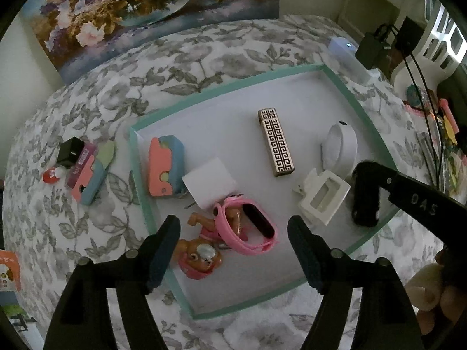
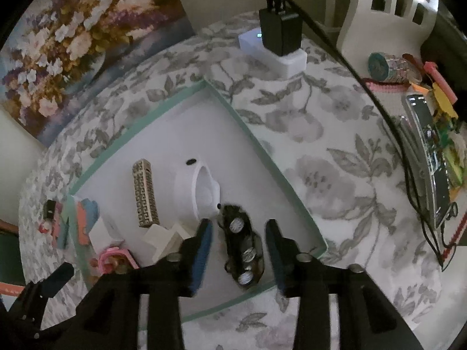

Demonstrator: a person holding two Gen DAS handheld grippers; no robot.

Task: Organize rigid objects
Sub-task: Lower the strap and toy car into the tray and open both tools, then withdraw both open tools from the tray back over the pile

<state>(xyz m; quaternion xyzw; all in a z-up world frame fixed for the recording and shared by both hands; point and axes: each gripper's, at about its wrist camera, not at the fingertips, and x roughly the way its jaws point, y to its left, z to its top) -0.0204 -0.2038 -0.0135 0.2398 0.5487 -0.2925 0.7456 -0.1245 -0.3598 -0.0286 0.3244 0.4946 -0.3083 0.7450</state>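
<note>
Fingers of the left gripper (image 1: 233, 250) stand spread wide with nothing between the pads, poised over the near edge of one shallow tray (image 1: 140, 175) with a teal rim, which lies on a leaf-patterned cloth (image 1: 87, 110) over the bench; just ahead of them, between the tips, lie one pink watch band (image 1: 251, 227) and one brown toy dog (image 1: 198, 256), touching each other; beyond those sit one white card (image 1: 208, 182), one orange-and-blue foam piece (image 1: 163, 169), one gold key-pattern case (image 1: 275, 143), one white round holder (image 1: 340, 145) and one white clip (image 1: 322, 197); off the tray, left of the fingers, lies a second foam piece (image 1: 90, 178) beside one small black cube (image 1: 70, 151); the right gripper (image 2: 239, 248) is also spread, its fingers either side of one black toy car (image 2: 243, 248) lying wheels-up in the tray's right corner, not touching it; its arm reads "DAS" in the left wrist view.
</note>
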